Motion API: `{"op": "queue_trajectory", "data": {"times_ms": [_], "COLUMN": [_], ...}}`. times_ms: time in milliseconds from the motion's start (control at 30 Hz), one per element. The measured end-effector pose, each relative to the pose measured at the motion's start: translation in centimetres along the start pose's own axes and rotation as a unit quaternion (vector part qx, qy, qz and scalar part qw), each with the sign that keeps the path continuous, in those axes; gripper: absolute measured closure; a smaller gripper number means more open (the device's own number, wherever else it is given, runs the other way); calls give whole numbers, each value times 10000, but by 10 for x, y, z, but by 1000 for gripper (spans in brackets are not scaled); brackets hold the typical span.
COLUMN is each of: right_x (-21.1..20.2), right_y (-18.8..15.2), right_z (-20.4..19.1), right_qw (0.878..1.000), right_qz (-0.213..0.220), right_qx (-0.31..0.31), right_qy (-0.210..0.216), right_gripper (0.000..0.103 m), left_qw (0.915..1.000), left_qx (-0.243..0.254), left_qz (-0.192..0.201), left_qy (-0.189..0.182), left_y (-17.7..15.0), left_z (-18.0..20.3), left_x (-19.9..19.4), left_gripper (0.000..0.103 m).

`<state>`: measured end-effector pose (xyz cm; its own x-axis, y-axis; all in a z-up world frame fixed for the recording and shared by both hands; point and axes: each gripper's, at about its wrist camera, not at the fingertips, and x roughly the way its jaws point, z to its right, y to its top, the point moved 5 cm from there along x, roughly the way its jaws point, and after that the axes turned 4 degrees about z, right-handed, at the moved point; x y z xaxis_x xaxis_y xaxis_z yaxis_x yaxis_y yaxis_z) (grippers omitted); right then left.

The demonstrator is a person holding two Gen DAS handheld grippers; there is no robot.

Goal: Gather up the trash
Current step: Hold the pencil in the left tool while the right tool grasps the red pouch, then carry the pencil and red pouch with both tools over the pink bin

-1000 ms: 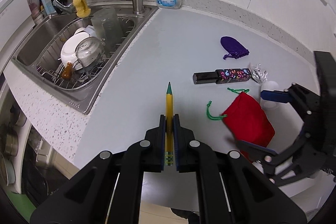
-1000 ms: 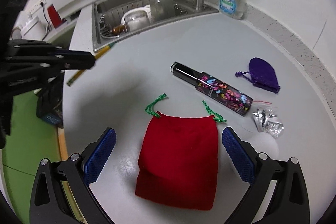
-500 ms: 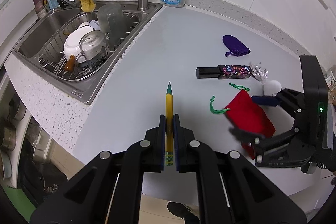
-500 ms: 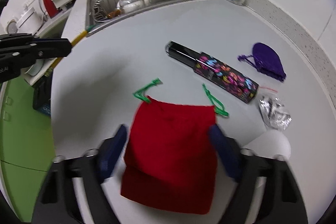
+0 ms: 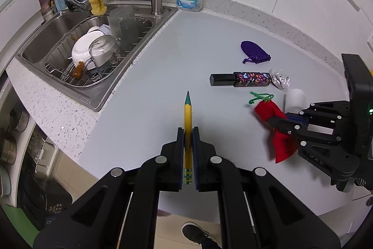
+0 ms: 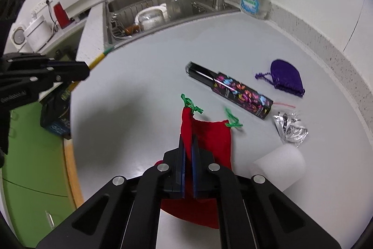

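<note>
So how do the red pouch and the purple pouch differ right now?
The red pouch is pinched between the fingers of the right gripper, which have just closed on it, bunching it into a fold; the purple pouch lies flat and untouched near the counter's back edge. The red pouch looks larger than the purple pouch. Its drawstrings are green; the purple pouch's cord matches its cloth. Both are soft drawstring bags.

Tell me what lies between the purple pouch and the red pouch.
The black patterned tube lies across that stretch, between the purple pouch and the red pouch; the right wrist view shows it best.
</note>
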<state>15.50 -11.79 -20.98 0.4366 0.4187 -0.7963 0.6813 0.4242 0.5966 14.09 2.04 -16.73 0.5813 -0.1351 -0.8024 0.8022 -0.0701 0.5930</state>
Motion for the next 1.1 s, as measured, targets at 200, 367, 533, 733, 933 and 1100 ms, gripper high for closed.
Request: {"op": "queue_trajectory", "data": {"times_ms": [200,367,533,733,933,1100], "right_x": [-26,-39,-42,-30,-2,31], "right_y": [10,15,13,-1,-22,-45], "right_z": [-29,-70,-126,-178,-215,-233], "right_qw": [9992,9967,9913,9855,9816,9795], "right_qz": [299,449,459,304,-29,-335], "right_qx": [-170,-361,-658,-944,-1162,-1232], "right_qy": [206,567,1041,1378,1513,1557], "right_gripper": [99,99,100,100,100,100], "left_qw": [9997,9984,9958,9913,9878,9855], "left_qx": [-189,-401,-627,-920,-1248,-1435], "left_qz": [155,257,281,275,23,-148], "left_qy": [94,306,601,904,937,899], "left_y": [-12,-36,-70,-118,-171,-206], "left_z": [-11,-32,-58,-89,-114,-129], "left_x": [-25,-53,-75,-90,-78,-58], "left_gripper": [97,97,97,97,97,97]}}
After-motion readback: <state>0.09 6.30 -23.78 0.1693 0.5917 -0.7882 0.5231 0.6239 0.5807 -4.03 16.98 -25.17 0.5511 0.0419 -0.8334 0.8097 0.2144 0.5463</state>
